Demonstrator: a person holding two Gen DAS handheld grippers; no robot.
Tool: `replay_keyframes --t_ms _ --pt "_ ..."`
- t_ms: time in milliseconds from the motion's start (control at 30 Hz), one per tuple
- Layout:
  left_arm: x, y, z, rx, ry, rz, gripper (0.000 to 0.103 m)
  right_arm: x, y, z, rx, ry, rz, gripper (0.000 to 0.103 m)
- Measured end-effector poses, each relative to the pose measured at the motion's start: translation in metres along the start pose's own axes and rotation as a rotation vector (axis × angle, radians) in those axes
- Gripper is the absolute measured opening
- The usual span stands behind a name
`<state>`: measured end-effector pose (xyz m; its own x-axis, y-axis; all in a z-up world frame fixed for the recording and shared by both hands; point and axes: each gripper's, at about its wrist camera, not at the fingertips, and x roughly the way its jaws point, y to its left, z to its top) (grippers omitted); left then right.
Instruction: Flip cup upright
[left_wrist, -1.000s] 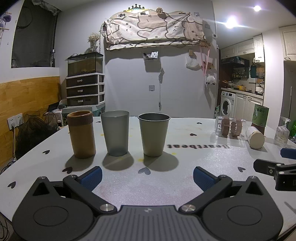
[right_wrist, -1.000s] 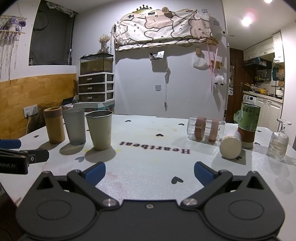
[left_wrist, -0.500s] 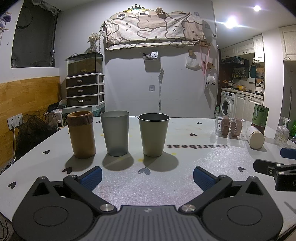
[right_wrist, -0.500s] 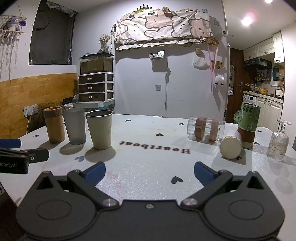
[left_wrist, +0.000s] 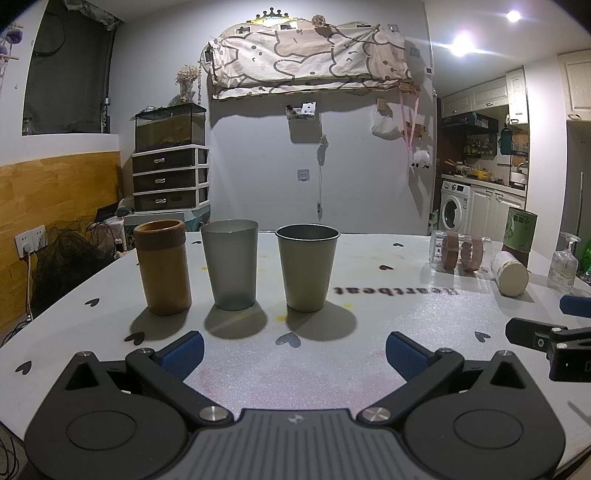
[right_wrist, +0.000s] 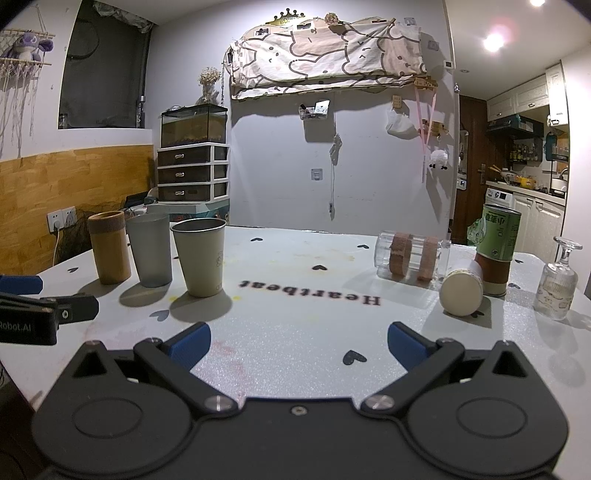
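Observation:
Three cups stand upright in a row at the table's left: a brown cup (left_wrist: 162, 271), a grey cup (left_wrist: 231, 269) and a beige metal cup (left_wrist: 307, 267). At the right a clear glass cup (right_wrist: 408, 256) with two brown bands and a white paper cup (right_wrist: 461, 293) lie on their sides. A green and brown cup (right_wrist: 498, 249) and a stemmed glass (right_wrist: 557, 284) stand upside down. My left gripper (left_wrist: 293, 350) is open and empty, in front of the row. My right gripper (right_wrist: 299, 343) is open and empty, near the table's front middle.
The white table (right_wrist: 295, 266) bears the word "Heartbeat" and small black hearts. The left gripper's fingers (right_wrist: 48, 314) show at the left edge of the right wrist view. The right gripper's fingers (left_wrist: 546, 336) show at the right edge of the left wrist view.

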<state>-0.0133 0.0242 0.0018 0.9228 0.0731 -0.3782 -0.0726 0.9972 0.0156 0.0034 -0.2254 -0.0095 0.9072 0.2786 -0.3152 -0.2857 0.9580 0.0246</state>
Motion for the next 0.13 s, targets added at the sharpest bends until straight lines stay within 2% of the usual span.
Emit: replay_keyframes --t_ms 133 --pt "-0.0003 0.0003 0.0004 -0.001 0.001 0.002 0.103 -0.0001 0.0001 0.0 0.0 0.0 0.0 0.103"
